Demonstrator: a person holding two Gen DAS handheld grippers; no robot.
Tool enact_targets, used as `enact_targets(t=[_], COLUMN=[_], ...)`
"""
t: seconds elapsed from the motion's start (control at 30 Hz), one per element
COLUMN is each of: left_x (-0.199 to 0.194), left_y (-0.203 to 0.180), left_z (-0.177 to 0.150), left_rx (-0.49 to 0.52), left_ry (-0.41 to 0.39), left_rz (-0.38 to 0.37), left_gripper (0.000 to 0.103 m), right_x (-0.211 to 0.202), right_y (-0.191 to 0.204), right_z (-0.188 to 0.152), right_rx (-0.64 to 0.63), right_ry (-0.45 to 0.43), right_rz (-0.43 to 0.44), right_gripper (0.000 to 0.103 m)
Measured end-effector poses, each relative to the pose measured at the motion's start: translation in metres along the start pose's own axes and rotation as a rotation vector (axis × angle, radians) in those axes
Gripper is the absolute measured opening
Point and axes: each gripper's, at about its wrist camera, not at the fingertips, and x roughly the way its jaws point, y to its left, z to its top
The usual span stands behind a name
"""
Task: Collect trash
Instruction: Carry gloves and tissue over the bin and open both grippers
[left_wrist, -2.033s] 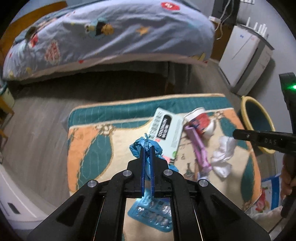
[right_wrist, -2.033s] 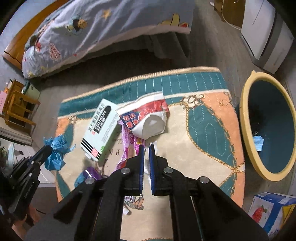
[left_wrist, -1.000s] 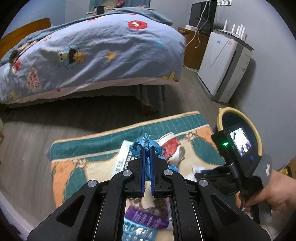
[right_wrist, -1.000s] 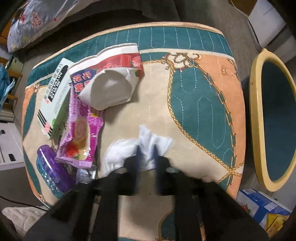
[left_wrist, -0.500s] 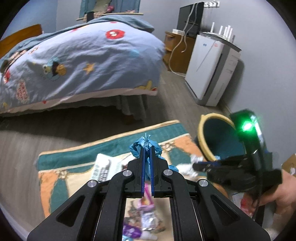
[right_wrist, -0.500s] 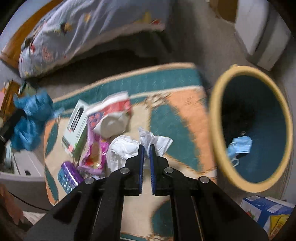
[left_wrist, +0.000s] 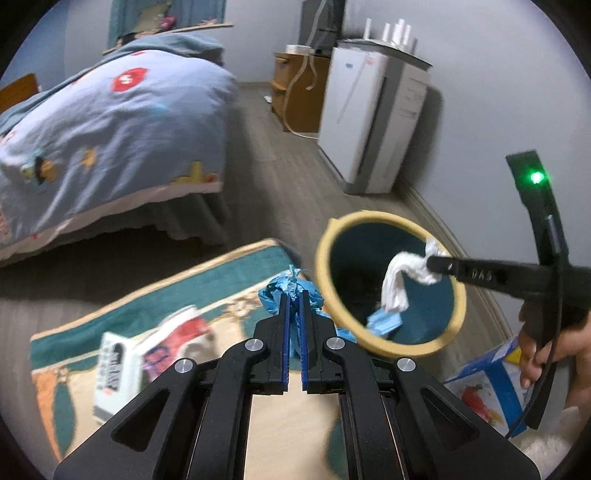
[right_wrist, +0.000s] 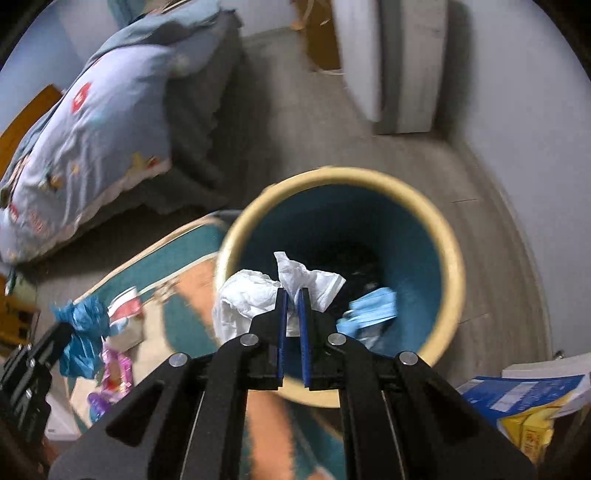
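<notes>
My left gripper (left_wrist: 293, 295) is shut on a crumpled blue wrapper (left_wrist: 275, 291) and holds it above the rug, just left of the yellow-rimmed teal bin (left_wrist: 325, 236). My right gripper (right_wrist: 291, 295) is shut on a crumpled white tissue (right_wrist: 251, 295) and holds it over the bin's (right_wrist: 332, 177) mouth. The tissue also hangs from the right gripper in the left wrist view (left_wrist: 397, 280). A blue face mask (right_wrist: 373, 308) lies inside the bin. The blue wrapper also shows at the left of the right wrist view (right_wrist: 83, 332).
On the patterned rug (left_wrist: 236, 266) lie a white box (left_wrist: 116, 369), a red-and-white wrapper (left_wrist: 184, 332) and a pink packet (right_wrist: 116, 373). A bed (left_wrist: 110, 129) stands behind. A white appliance (left_wrist: 373, 122) stands by the wall. Blue and yellow cartons (right_wrist: 524, 402) lie right of the bin.
Both grippers have moved right toward the bin. The right gripper has carried the tissue from above the rug to over the bin's mouth. The left still holds the blue wrapper.
</notes>
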Motion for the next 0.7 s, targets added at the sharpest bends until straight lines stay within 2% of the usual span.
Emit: enact_targets(t=[0.17,0.3,0.43,0.63,0.7], left_x=[0.03,0.051,0.065,0.078,0.078], left_y=[-0.035,-0.057,-0.073,-0.09,-0.094], left_z=[-0.001,-0.002,-0.004,-0.004,-0.004], left_rx=[0.053,0.091,0.111,0.145,0.157], left_ry=[0.037,0.065,0.078,0.049,0.042], left_rz=[-0.026,-0.045,-0.059,-0.1,-0.119], left_gripper=[0.005,0.005,0.005,0.005,0.011], right_x=[-0.002,0.005,0.012,0.012,0.012], right_y=[-0.037,-0.06,-0.078,-0.094,-0.094], right_z=[0.005,0.007,0.005,0.006,0.004], right_rx=[0.044,0.063,0.088,0.13,0.136], right_ry=[-0.019,0.001,0.023,-0.003,-0.001], right_rz=[-0.072,-0.119,-0.144,-0.155,-0.146], right_gripper=[0.006,0.006,0.006,0.007,0.011])
